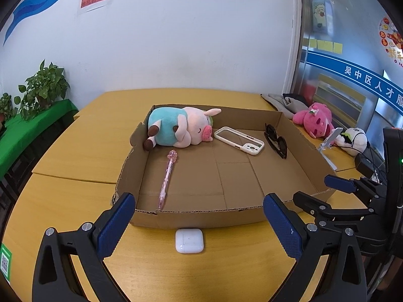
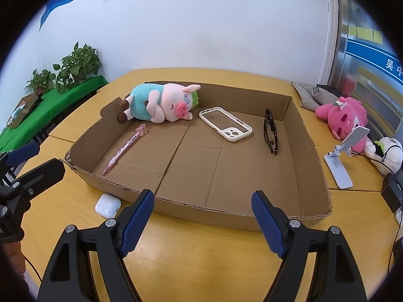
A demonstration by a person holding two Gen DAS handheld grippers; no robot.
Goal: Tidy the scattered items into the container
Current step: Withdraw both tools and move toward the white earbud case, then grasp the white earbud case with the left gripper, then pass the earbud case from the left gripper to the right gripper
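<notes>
While the earbud case (image 1: 189,240) waits on the table (image 1: 75,156) just outside the box (image 1: 201,214), most of the tidying looks done.

Already in the box lie the plush pig (image 1: 176,128), pen (image 1: 167,176), phone case (image 1: 239,139) and sunglasses (image 1: 275,141); only the earbud case seems left, close against the near wall. The left tool (image 1: 199,216) hangs over it with jaws wide apart, holding and touching nothing. The right tool (image 2: 202,211) hangs before the box's near wall, jaws also spread wide, empty. A pink plush (image 1: 314,119) and phone stand (image 2: 342,161) sit beside the box.
</notes>
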